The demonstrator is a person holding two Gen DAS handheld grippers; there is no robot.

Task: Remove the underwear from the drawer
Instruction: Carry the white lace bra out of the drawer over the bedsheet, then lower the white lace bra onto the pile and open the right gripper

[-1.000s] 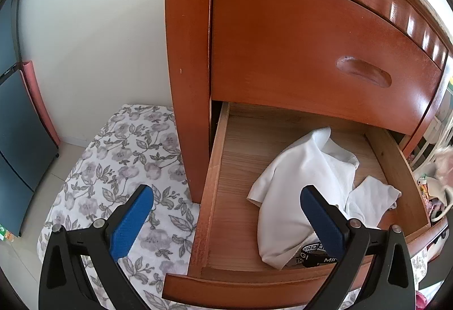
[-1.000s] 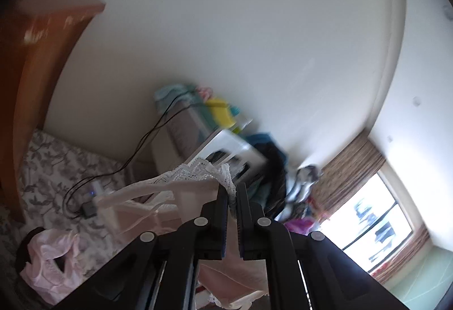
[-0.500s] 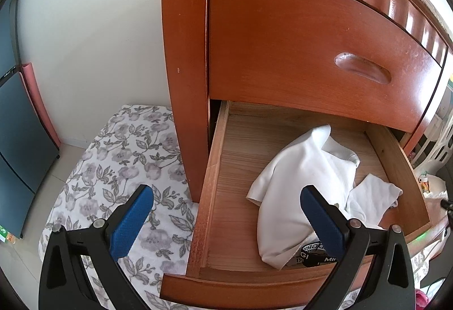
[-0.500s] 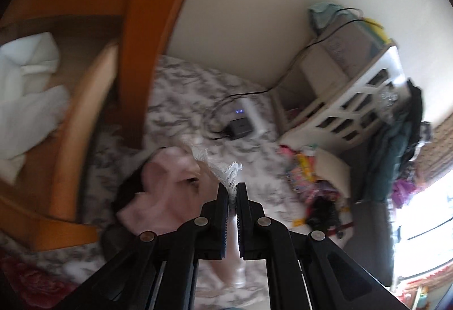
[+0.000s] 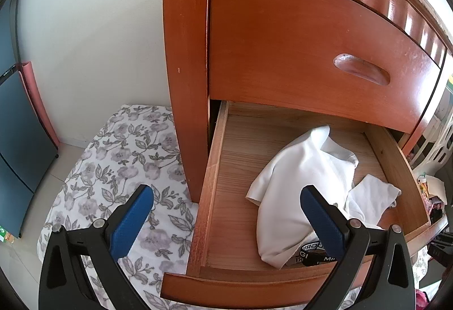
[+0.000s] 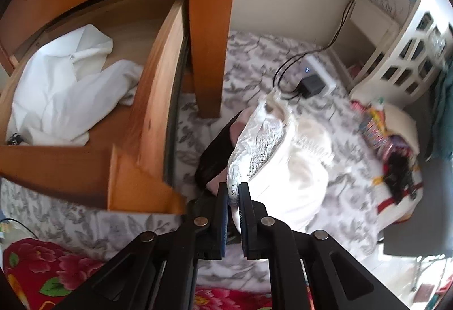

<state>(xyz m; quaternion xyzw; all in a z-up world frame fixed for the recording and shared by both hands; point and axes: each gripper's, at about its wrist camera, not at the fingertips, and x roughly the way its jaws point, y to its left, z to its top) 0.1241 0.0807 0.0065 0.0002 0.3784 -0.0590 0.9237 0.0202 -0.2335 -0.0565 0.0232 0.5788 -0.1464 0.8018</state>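
Observation:
The wooden drawer [image 5: 211, 196] stands pulled out, holding crumpled white garments [image 5: 300, 185] and a dark printed waistband [image 5: 311, 253] at its front. My left gripper [image 5: 226, 215] hangs open in front of the drawer, touching nothing. In the right wrist view the same drawer [image 6: 153, 89] and its white garments [image 6: 65, 89] lie to the left. My right gripper [image 6: 233, 193] is shut on white lace-trimmed underwear [image 6: 271, 145], which droops over a pile of black and pink garments [image 6: 218, 145] on the floral sheet right of the dresser.
The upper drawer [image 5: 311, 49] is closed above the open one. A floral sheet [image 5: 119, 168] covers the surface on both sides of the dresser. A charger with cable [image 6: 310, 84], a white lattice basket [image 6: 407, 55] and colourful clutter [image 6: 393, 145] sit at the right.
My right gripper swung down from facing the wall toward the floral sheet, carrying the lace underwear onto the pile beside the dresser. The left gripper has barely moved and stays open.

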